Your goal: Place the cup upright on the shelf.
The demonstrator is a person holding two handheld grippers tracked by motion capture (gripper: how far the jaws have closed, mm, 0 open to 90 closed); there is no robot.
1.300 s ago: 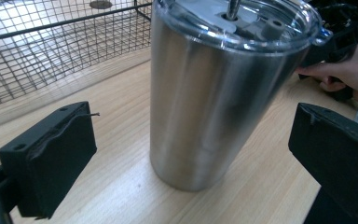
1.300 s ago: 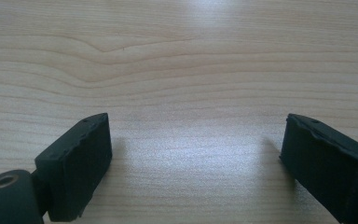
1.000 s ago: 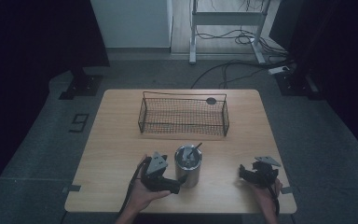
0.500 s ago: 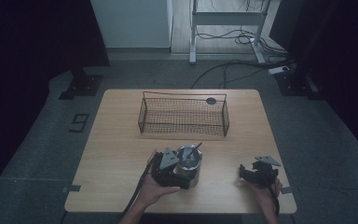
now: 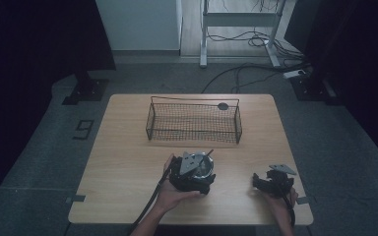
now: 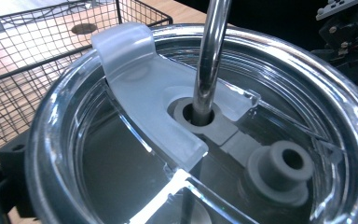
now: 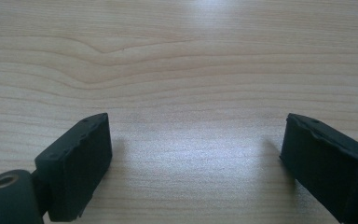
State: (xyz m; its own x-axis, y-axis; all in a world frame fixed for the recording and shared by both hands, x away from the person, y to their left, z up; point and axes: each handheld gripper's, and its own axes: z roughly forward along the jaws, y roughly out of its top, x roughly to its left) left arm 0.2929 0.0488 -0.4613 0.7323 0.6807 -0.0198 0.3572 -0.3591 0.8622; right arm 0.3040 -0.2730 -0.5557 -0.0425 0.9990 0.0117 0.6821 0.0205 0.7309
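Note:
A steel tumbler (image 5: 204,169) with a clear lid (image 6: 144,93) and a metal straw (image 6: 209,56) stands near the table's front middle. My left gripper (image 5: 197,173) is pressed up around it from the left and partly covers it in the high view. In the left gripper view one black jaw shows at the lower left against the cup's side, and the other is hidden behind the lid. My right gripper (image 5: 262,184) rests on the wood at the front right, open, with bare table between its jaws (image 7: 193,158).
A black wire basket (image 5: 192,136) stands across the middle of the table, just beyond the tumbler, and shows in the left gripper view too (image 6: 37,51). A dark disc (image 5: 223,105) lies by its far right corner. Floor cables run behind the table.
My left gripper has moved right from beside the tumbler until it closes in around it. The right gripper has stayed where it was.

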